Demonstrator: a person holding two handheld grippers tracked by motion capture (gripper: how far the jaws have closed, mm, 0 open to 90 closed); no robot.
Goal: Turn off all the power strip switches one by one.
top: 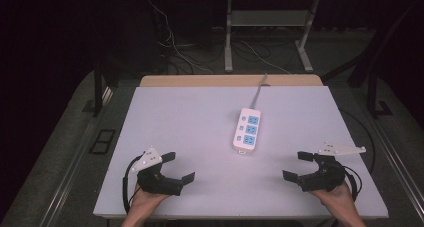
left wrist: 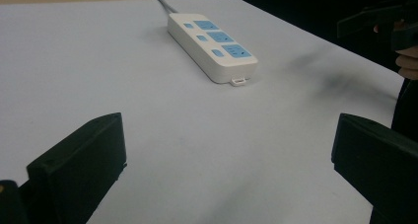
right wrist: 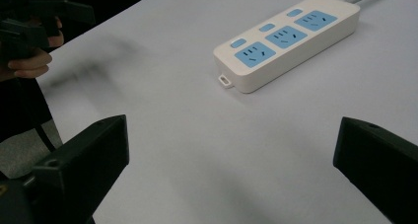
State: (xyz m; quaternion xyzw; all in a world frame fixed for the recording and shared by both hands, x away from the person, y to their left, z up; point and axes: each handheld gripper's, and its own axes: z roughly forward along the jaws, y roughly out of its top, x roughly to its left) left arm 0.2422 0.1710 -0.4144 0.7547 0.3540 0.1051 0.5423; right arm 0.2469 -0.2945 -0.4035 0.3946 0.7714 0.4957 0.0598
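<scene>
Both tools sit at the near edge of the bench [top: 165,112], one toward each near corner, and neither touches anything. The left tool [top: 176,168] has its jaws spread wide, nothing between them. Same for the right tool [top: 299,165]: wide and empty, with the person's hand wrapped round the back of it. My guess is they're parked like this as a ready stance, angled inward so both point at the one thing worth grabbing.

That's the strip [top: 247,130], a white power strip with three blue sockets, lying flat a bit right of the bench's middle, well clear of both tools. Its tabbed end faces the near edge and its cord [top: 259,89] runs off over the far edge, so I'd say it's laid out to be reached from either side.

Hard to see: where the cord ends up, since it disappears past the far edge into dark clutter. The floor beyond is a murky tangle of cables and frame legs. Socket detail is too small from above but clearer in the gripper views.
</scene>
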